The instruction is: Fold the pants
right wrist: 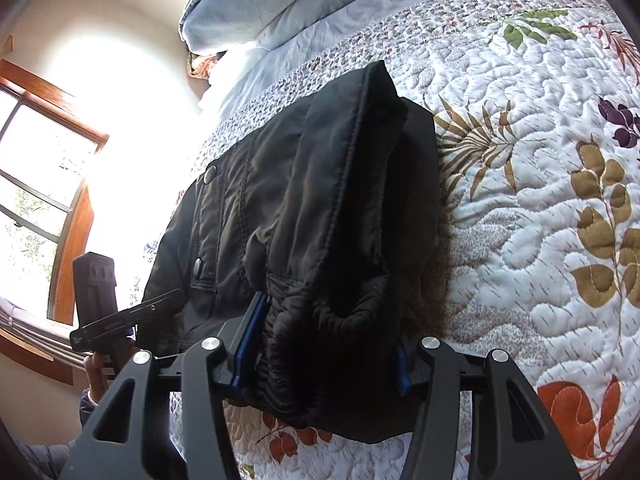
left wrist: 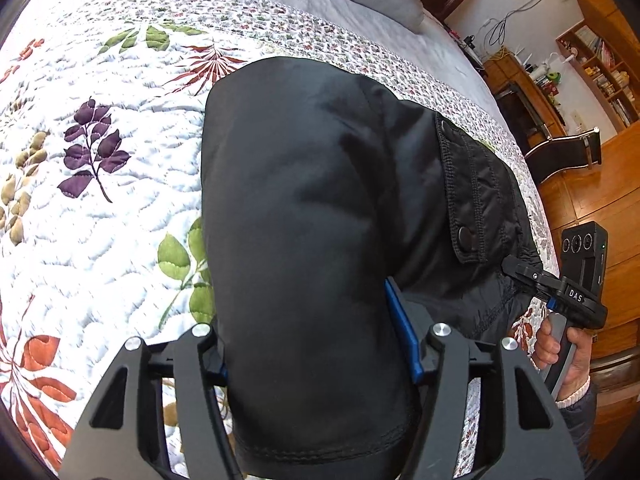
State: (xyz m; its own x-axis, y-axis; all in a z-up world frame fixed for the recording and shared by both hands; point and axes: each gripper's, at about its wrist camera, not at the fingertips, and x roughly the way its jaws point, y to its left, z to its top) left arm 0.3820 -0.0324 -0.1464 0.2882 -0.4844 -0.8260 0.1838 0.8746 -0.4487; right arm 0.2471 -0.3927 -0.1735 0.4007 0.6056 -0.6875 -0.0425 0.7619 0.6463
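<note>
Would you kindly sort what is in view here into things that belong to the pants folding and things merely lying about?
Belonging to the job:
- black pants
- left tool, around the pants
- right tool, around the bunched waistband

Lying about:
- floral quilt
- pillows
- bookshelf
- chair

Black pants (right wrist: 304,208) folded on quilt (right wrist: 520,208), gathered waistband clamped between right gripper (right wrist: 320,364) pads; left gripper (right wrist: 176,296) at pants' left edge.

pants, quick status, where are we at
Left gripper and right gripper both clamped on the black pants. Pants folded over on the quilt. Nothing in the way.
</note>
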